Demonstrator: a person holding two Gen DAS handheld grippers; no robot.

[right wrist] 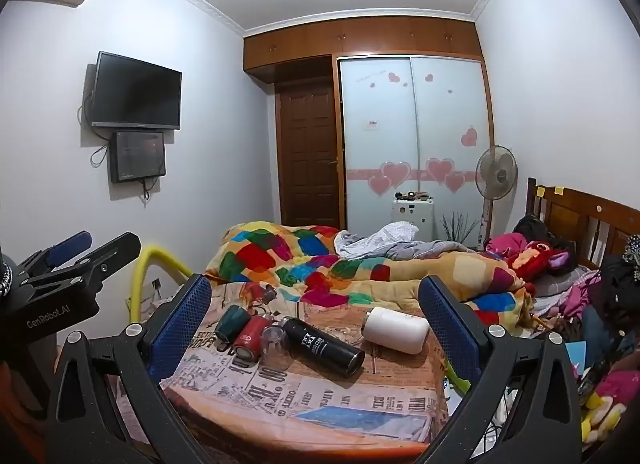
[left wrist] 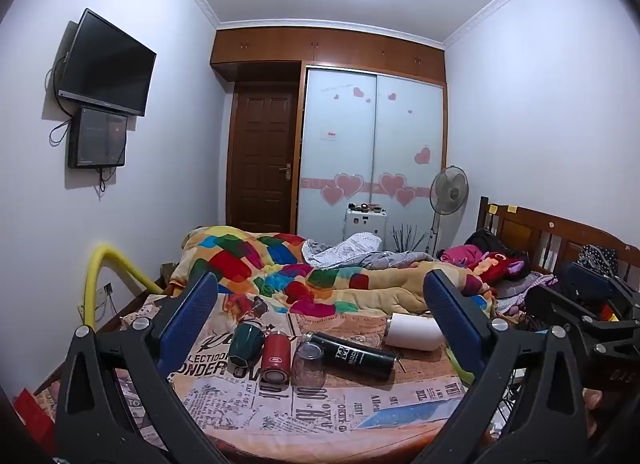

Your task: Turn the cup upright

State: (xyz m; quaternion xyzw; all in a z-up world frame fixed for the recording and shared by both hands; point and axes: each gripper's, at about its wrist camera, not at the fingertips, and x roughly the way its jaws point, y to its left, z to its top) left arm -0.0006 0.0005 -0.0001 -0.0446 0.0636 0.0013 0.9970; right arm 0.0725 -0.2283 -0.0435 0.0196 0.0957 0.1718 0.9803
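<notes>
Several cups lie on their sides on a newspaper-print table (left wrist: 320,404) (right wrist: 320,392): a green cup (left wrist: 245,344) (right wrist: 231,322), a red cup (left wrist: 275,358) (right wrist: 250,336), a clear glass (left wrist: 308,364) (right wrist: 275,346), a black bottle (left wrist: 354,355) (right wrist: 323,346) and a white cup (left wrist: 416,331) (right wrist: 396,328). My left gripper (left wrist: 320,296) is open and empty, held back from the cups. My right gripper (right wrist: 316,296) is open and empty, also short of them. The left gripper also shows at the left edge of the right wrist view (right wrist: 72,260); the right gripper body shows at the right of the left wrist view (left wrist: 592,304).
A bed with a colourful blanket (left wrist: 280,264) (right wrist: 320,260) lies behind the table. A yellow tube (left wrist: 100,276) (right wrist: 148,276) arches at the left. A standing fan (left wrist: 448,191), wardrobe (right wrist: 412,135), door and wall television (left wrist: 104,63) stand farther back.
</notes>
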